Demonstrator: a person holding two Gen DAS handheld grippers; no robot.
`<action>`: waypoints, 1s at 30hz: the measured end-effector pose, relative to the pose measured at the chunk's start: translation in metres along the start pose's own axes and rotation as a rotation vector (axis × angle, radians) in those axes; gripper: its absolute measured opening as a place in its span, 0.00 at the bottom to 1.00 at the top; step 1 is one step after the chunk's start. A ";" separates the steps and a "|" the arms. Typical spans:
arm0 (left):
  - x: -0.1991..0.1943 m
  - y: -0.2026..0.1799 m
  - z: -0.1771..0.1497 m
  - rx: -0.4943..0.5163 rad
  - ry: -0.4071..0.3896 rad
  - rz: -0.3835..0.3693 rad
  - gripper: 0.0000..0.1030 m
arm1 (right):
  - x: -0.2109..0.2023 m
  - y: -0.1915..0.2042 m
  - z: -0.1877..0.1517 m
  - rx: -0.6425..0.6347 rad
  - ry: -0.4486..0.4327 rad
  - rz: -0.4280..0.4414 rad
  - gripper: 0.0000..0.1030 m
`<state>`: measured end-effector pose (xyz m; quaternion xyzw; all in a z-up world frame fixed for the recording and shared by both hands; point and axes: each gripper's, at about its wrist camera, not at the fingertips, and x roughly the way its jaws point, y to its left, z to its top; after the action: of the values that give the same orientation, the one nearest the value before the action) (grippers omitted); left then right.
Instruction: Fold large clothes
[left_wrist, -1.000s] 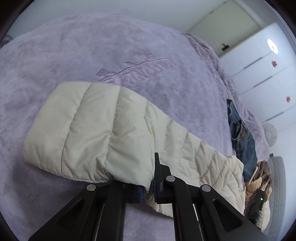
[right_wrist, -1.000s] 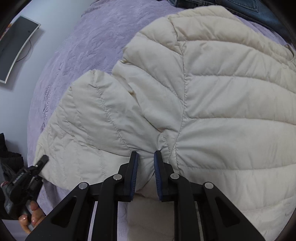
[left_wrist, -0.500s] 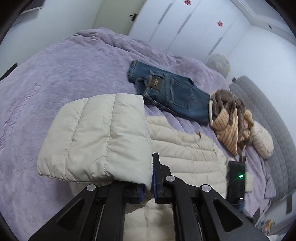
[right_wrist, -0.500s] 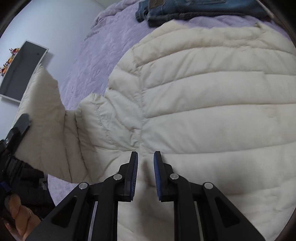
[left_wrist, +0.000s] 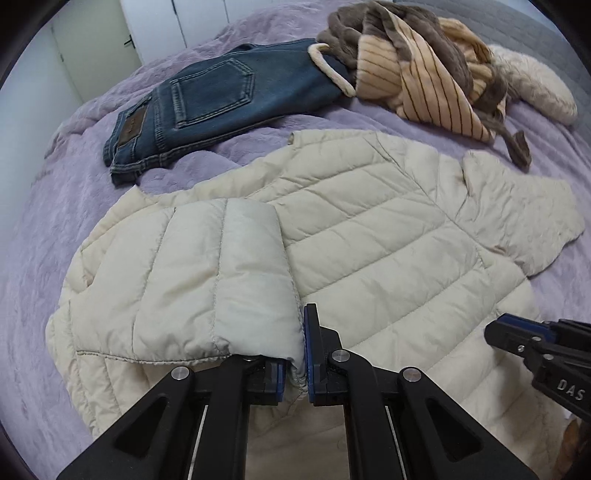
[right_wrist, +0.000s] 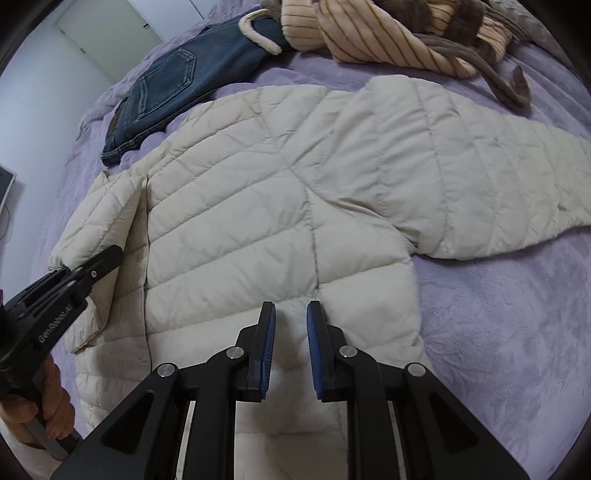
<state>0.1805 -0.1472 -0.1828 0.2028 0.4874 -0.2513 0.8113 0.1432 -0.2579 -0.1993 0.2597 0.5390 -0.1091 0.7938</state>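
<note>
A cream quilted jacket (left_wrist: 388, 236) lies spread on the purple bedspread (left_wrist: 33, 229). My left gripper (left_wrist: 295, 354) is shut on the cuff of one sleeve (left_wrist: 207, 288), which is folded over onto the jacket's body. In the right wrist view this gripper (right_wrist: 107, 258) sits at the jacket's left edge, with a hand (right_wrist: 48, 402) around its grip. My right gripper (right_wrist: 290, 314) stands over the jacket (right_wrist: 229, 221) near its side, below the other sleeve (right_wrist: 498, 177). Its jaws are a little apart, with no fabric pinched between them. The left wrist view catches it (left_wrist: 498, 328) at the right.
Folded blue jeans (left_wrist: 207, 99) lie beyond the jacket. Next to them is a heap of brown and striped tan cloth (left_wrist: 413, 66), with a fluffy cream cushion (left_wrist: 535, 88) behind it. White cupboard doors stand past the bed's far edge.
My left gripper has swung the held sleeve across, from out over the bedspread to on top of the jacket's body. My right gripper has slid from the sleeve's shoulder to the jacket's other side.
</note>
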 end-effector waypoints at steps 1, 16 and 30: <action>0.002 -0.006 0.000 0.020 0.004 0.013 0.09 | 0.002 -0.002 0.002 0.012 0.000 0.021 0.19; -0.055 -0.006 -0.021 0.043 -0.147 0.035 0.97 | -0.023 -0.014 0.015 0.001 -0.026 0.071 0.40; -0.055 0.145 -0.139 -0.372 0.029 0.329 0.97 | 0.005 0.220 -0.016 -0.911 -0.191 -0.125 0.76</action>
<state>0.1507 0.0588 -0.1827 0.1301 0.4972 -0.0186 0.8576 0.2315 -0.0639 -0.1435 -0.1593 0.4711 0.0678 0.8649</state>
